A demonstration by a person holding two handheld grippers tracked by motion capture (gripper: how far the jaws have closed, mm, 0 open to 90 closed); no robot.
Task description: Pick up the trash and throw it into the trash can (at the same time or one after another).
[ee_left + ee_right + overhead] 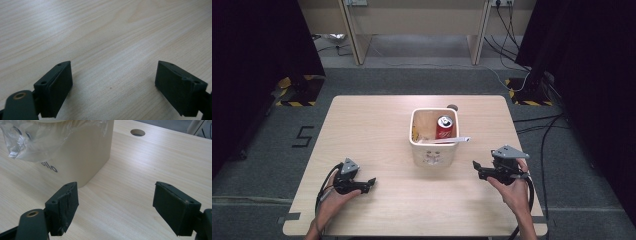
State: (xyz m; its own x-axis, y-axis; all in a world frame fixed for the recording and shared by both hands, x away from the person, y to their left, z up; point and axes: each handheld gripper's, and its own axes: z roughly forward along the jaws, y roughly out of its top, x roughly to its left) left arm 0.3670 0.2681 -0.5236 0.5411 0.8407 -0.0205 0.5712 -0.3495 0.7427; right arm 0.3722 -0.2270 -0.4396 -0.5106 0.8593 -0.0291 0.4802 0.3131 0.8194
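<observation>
We hold both tongs wide and empty over the desk (377, 125): left tongs (371, 182) at seven o'clock, right tongs (476, 166) at four. The bin (432, 152) sits just past centre, a red can (445, 127) inside it at two o'clock.

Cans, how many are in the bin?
1. A red can stands upright at the far right inside the cream bin on the table; the bin's walls may hide others lower down.

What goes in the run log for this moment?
left hand-held gripper: open, empty | right hand-held gripper: open, empty | bin: mid-table, holds red can | both off bin
</observation>
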